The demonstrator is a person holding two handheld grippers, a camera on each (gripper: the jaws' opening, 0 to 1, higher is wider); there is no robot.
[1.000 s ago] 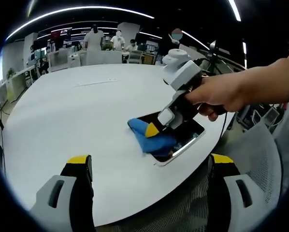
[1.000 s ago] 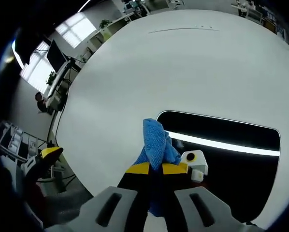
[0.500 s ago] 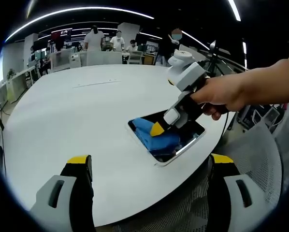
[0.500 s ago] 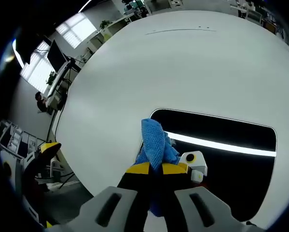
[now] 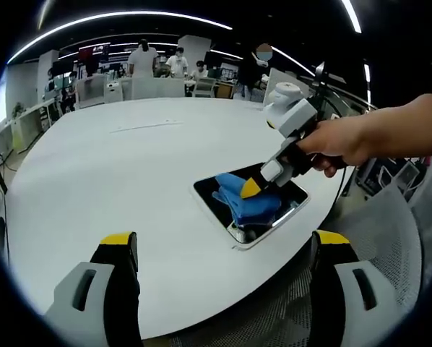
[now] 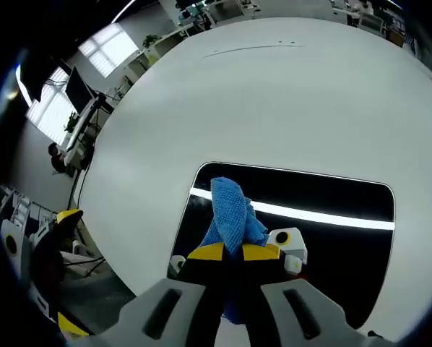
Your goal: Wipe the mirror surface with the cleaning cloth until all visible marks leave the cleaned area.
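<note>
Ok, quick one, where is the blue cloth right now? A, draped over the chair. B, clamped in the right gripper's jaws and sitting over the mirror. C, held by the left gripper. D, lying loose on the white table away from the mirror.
B: the blue cloth is clamped in the right gripper and sits over the dark mirror, while the left gripper holds nothing.

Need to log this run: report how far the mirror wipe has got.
Done: the right gripper is shut on the blue cloth and has it on the mirror. In hand: wiping the mirror's middle. Left: whether marks remain cannot be told; the glass shows only reflections. The left gripper hangs open.
</note>
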